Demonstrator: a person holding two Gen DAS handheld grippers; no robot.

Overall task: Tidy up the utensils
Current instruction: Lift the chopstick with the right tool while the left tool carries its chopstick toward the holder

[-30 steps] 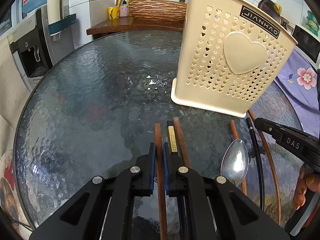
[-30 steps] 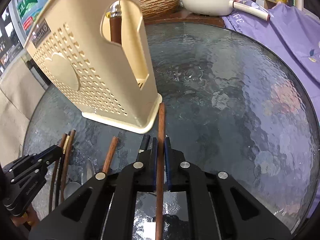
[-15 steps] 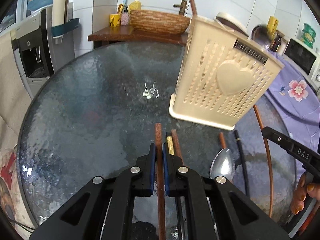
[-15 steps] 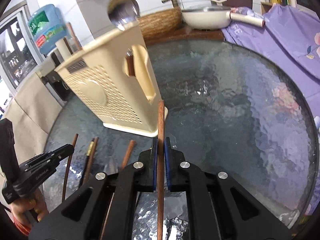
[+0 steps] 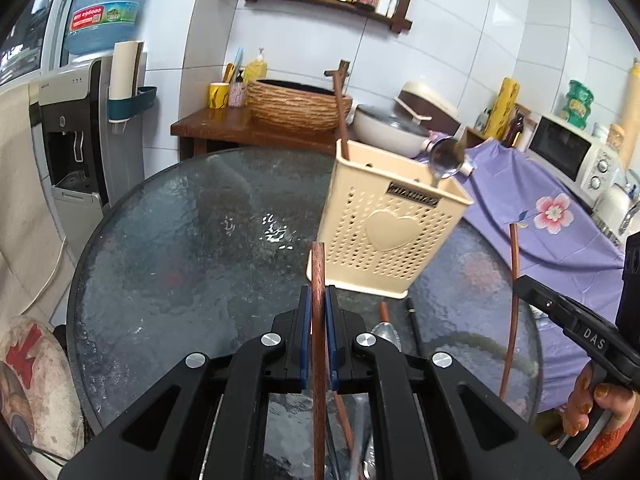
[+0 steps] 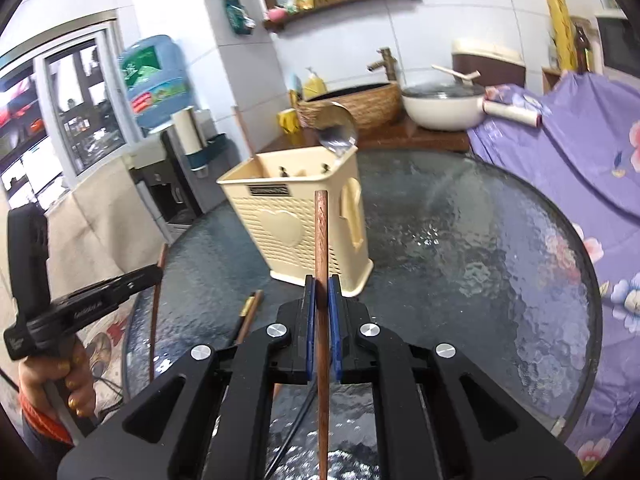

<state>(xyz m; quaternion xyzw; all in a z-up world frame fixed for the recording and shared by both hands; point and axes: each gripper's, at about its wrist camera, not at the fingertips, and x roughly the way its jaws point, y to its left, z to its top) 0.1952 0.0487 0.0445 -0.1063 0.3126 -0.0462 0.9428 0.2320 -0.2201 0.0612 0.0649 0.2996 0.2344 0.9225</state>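
Wooden chopstick (image 5: 318,300) clamped in left gripper (image 5: 318,308), another chopstick (image 6: 322,280) pinched by right gripper (image 6: 322,300). Mid-carry above glass table (image 5: 180,260); cream holder (image 5: 384,232) centre frame. Next, probably: tip upright, lower into holder.

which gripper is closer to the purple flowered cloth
Right. The right gripper holds its chopstick beside the purple flowered cloth; the left gripper holds its chopstick farther off, toward the water dispenser side of the table.
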